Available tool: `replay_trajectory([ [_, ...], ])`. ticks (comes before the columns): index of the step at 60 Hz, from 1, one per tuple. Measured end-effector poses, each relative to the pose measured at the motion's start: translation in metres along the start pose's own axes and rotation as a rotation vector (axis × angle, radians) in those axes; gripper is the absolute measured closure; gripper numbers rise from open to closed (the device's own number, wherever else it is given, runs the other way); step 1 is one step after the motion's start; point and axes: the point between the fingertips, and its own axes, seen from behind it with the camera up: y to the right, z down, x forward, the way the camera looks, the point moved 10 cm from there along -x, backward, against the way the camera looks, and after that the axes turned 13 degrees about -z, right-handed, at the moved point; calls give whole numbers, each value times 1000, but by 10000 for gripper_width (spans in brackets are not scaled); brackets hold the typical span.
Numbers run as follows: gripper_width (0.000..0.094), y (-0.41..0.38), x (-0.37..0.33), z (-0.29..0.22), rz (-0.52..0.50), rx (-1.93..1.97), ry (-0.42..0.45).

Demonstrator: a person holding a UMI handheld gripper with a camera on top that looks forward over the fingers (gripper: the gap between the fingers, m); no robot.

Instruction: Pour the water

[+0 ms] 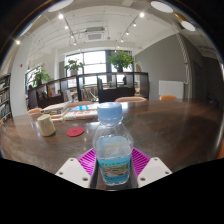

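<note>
Here, room: an open office-like space with tall windows (97,62) along the far wall, bright ceiling lights (61,5), and leafy plants (121,59) standing near the glass.
Table: a wide brown wooden table (165,125) stretching from the gripper out toward the windows, its surface mildly glossy.
Far clutter: a pale tray-like stack (80,106) with blue and light items lies on the table's far side, too small to make out in detail.
Bottle: a clear plastic water bottle (113,142) stands upright between the fingers, close to the camera, with a light blue cap, a pale label band and water showing blue in its lower body.
Gripper: the gripper (113,163) has its two fingers set on either side of the bottle's lower body, the magenta pads (88,158) pressed up against it at left and right, so the jaws are narrowed to the bottle's width and gripping it.
Cup: a cream-coloured cup (46,125) sits on the table left of the bottle and beyond the fingers, well apart from it.
Coaster: a flat red round disc (75,131) lies on the table just right of the cup, between cup and bottle.
</note>
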Motion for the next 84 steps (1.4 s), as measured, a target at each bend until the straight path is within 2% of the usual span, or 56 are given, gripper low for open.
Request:
replay_trajectory([
  [13, 622, -10, 11, 2, 8, -42, -15],
  [25, 624, -1, 5, -2, 40, -108, -75],
  [35, 626, -39, 46, -42, 93, -271, -130],
  [48, 622, -96, 112, -114, 126, -706, -274],
  [57, 626, -143, 166, -140, 184, -1092, -365],
  [68, 624, -188, 214, -149, 246, -1522, -441],
  [84, 624, -204, 258, -133, 264, -2075, -516],
])
